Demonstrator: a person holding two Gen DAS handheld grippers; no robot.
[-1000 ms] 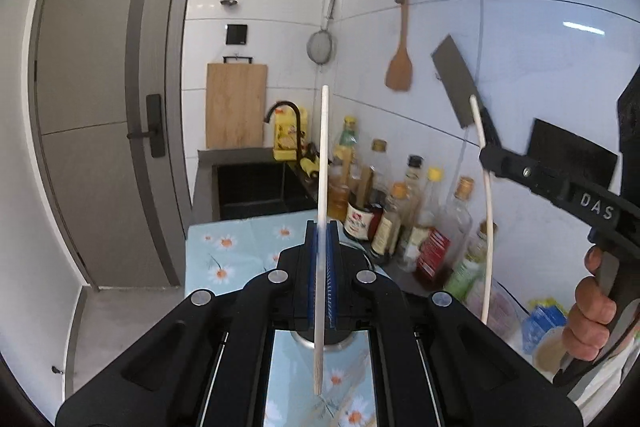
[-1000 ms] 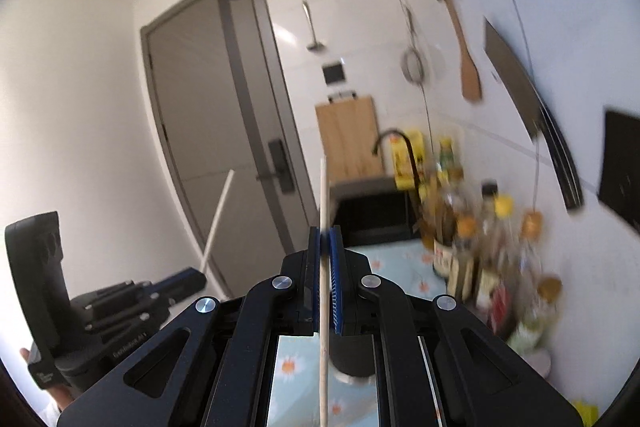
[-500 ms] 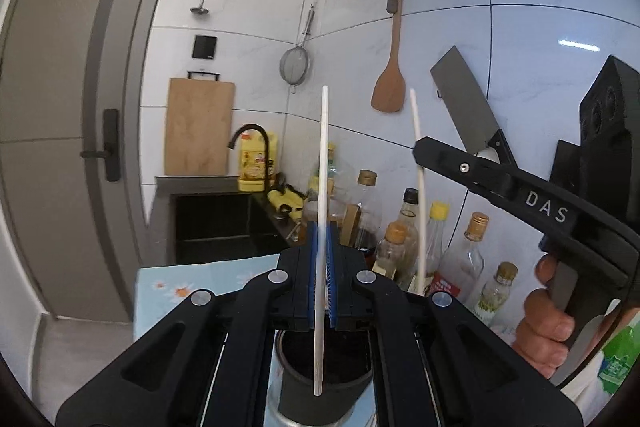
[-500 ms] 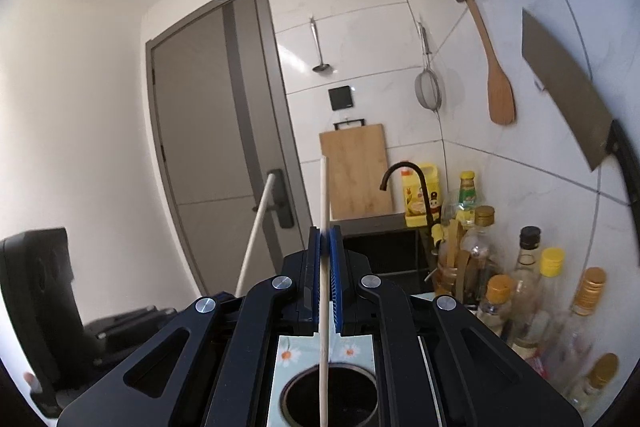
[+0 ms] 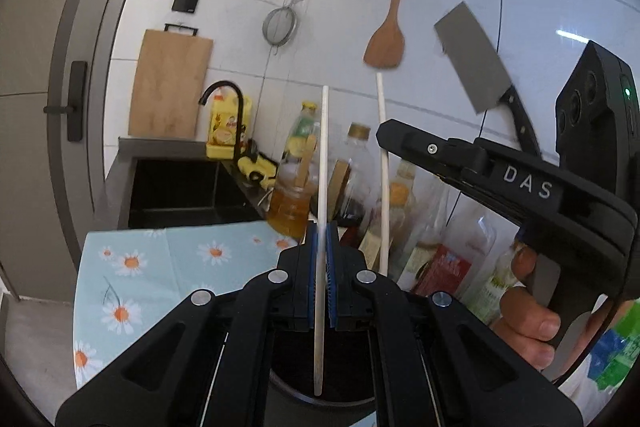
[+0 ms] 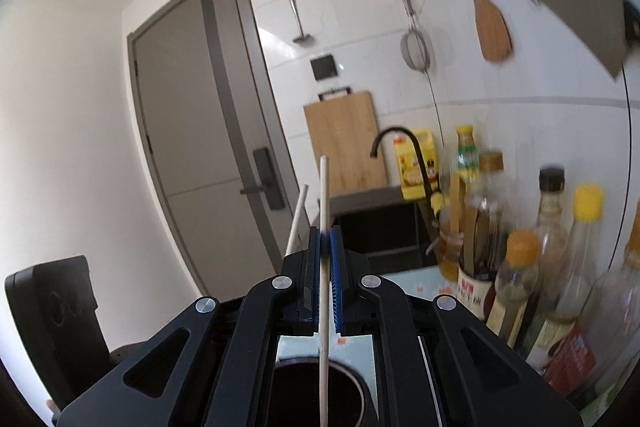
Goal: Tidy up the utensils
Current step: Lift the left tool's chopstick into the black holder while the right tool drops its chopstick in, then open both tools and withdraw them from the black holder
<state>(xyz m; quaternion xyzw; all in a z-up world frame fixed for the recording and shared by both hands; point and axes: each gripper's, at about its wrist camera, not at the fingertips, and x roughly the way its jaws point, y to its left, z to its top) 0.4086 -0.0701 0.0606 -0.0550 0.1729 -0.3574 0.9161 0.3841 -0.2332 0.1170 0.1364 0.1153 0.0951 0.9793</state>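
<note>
Both tongs lowered since earlier frame | left tongs (image 5: pixel 320 275) clamped on chopstick (image 5: pixel 321 187) | right tongs (image 6: pixel 326 279) clamped on second chopstick (image 6: pixel 324 247) | tips over dark holder (image 6: pixel 316 395) | keep sticks vertical, release inside rim.

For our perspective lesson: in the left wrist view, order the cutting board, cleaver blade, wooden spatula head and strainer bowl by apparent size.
1. cutting board
2. cleaver blade
3. wooden spatula head
4. strainer bowl

The last two look similar.

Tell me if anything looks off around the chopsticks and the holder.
Nothing stands out. Each gripper pinches one chopstick nearly upright over the dark holder; no spills or breakage show.
</note>
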